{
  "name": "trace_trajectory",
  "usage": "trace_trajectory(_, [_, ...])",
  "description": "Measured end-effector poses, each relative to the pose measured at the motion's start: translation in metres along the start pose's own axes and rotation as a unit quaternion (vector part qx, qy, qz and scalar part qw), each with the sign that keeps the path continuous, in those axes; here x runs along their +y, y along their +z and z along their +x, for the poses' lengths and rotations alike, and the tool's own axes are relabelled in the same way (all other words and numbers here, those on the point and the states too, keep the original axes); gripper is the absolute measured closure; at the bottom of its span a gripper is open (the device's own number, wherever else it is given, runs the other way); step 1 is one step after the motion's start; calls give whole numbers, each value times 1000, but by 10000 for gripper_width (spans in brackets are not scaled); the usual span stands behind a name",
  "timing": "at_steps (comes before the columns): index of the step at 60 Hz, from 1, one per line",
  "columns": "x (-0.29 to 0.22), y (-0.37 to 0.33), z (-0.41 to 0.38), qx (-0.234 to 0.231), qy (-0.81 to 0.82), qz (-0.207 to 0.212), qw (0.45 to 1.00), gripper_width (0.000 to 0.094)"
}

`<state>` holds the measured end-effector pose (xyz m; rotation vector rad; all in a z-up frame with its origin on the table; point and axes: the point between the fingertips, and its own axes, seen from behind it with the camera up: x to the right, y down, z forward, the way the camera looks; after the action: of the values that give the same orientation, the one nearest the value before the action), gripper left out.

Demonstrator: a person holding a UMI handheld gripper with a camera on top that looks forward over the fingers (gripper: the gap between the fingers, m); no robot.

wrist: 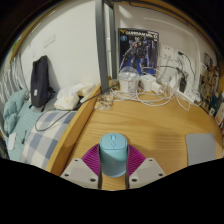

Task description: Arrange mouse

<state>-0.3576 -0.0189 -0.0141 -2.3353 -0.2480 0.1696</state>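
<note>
A light blue computer mouse (113, 155) sits between my two fingers, its front pointing away over the wooden desk (150, 125). The magenta pads (92, 159) press against both of its sides. My gripper (113, 165) is shut on the mouse, which looks held just above the desk near its front edge. The rear of the mouse is hidden between the fingers.
A grey mouse pad (202, 148) lies on the desk to the right. At the back of the desk stand a small figure (129, 81), white cables and gear (160, 88) and a poster on the wall (139, 45). To the left is a bed with a black bag (40, 82) and a white item (70, 97).
</note>
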Motion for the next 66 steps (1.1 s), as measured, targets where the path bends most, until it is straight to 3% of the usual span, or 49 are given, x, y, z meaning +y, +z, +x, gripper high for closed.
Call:
trace_trajectory(15, [-100, -105, 73, -2, -16, 105, 994, 631])
trace_trajectory(23, [-145, -169, 152, 28, -21, 162, 986, 631])
trace_trajectory(30, [-154, -202, 228, 63, -12, 182, 981, 631])
trace_trajectory(37, [-130, -202, 294, 93, 11, 165, 982, 627])
trace_trajectory(45, [-80, -173, 342, 107, 31, 116, 987, 629])
trace_trajectory(66, [39, -100, 356, 106, 62, 1, 992, 610])
